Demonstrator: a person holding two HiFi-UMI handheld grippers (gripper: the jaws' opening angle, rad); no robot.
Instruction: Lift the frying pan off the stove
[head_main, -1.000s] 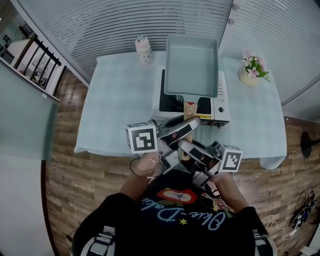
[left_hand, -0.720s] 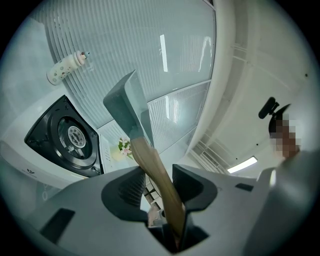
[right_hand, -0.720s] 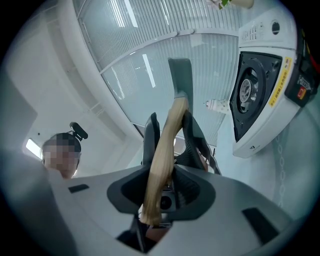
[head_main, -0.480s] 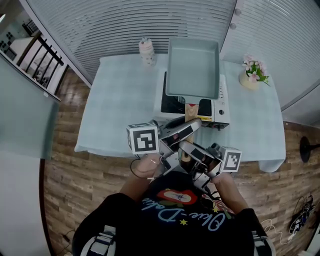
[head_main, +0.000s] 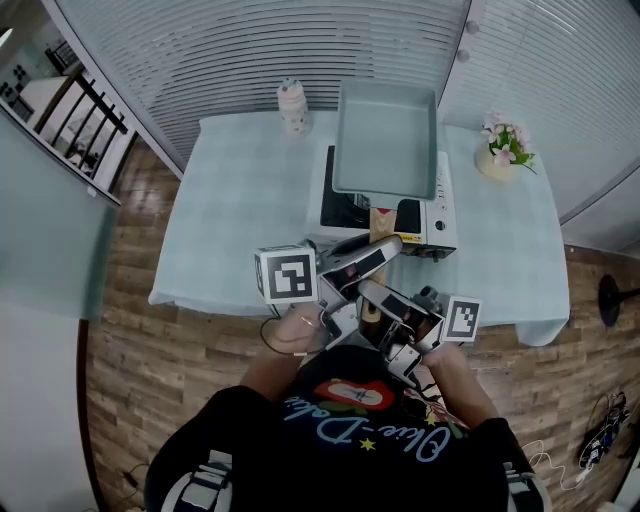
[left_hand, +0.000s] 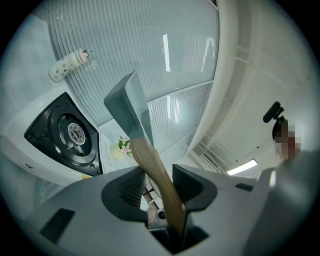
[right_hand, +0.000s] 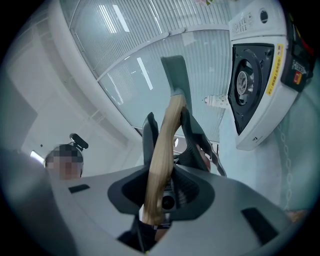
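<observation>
Ahead of both handheld grippers, a table (head_main: 240, 200) under a pale cloth fills the middle of the room. Straight out past the jaw tips hangs the rectangular grey-blue frying pan (head_main: 387, 140), raised off the burner and apart from it, as the left gripper view shows. From the head view it covers the far part of the stove. The white portable stove (head_main: 440, 228), its black top exposed on the near side, sits on the cloth beneath the pan, just beyond the grippers. The left gripper (left_hand: 156, 172), the farther forward of the two, is clamped on the pan's wooden handle (head_main: 380, 218), its pads pressing either side. The right gripper (right_hand: 162, 187), just behind it on the same handle, has the end of the wood between its pads, and its jaws are closing on it. A pot of pink flowers (head_main: 503, 143) stands well off to the grippers' right. A small patterned bottle (head_main: 291, 103) stands far ahead to their left.
</observation>
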